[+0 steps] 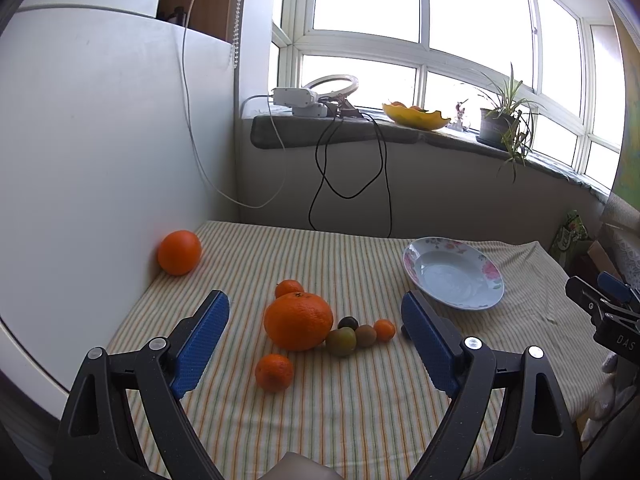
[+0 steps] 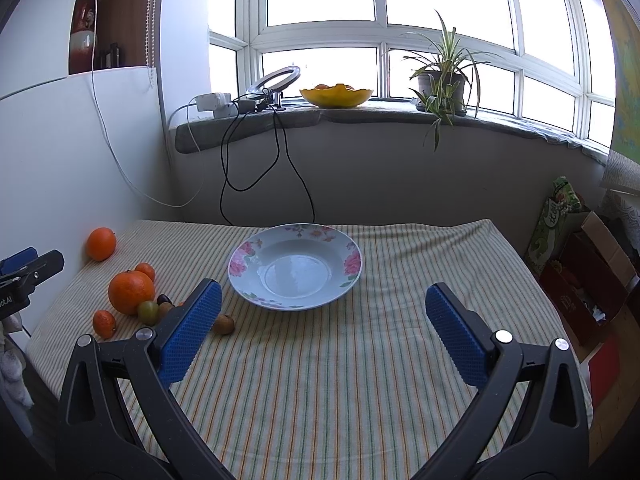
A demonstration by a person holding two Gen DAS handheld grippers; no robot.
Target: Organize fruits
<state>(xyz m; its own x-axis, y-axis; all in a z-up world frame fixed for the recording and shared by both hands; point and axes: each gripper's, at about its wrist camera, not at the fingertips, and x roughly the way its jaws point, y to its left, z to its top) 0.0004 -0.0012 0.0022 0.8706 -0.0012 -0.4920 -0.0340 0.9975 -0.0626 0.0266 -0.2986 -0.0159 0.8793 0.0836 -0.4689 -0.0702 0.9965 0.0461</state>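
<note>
A big orange (image 1: 298,321) lies mid-table on the striped cloth (image 1: 340,400), with small mandarins (image 1: 274,372) and several small green and brown fruits (image 1: 341,341) around it. Another orange (image 1: 179,252) rests against the white panel at far left. My left gripper (image 1: 316,344) is open above this cluster, holding nothing. An empty floral plate (image 2: 295,266) sits ahead of my right gripper (image 2: 324,332), which is open and empty. A small brown fruit (image 2: 223,324) lies by its left finger. The fruit cluster (image 2: 132,292) shows at the left in the right wrist view.
A white panel (image 1: 100,140) borders the table's left side. Behind is a windowsill with a yellow bowl (image 2: 336,95), a potted plant (image 2: 440,80), a ring light and dangling cables (image 2: 256,152). Cardboard boxes (image 2: 592,280) stand right of the table.
</note>
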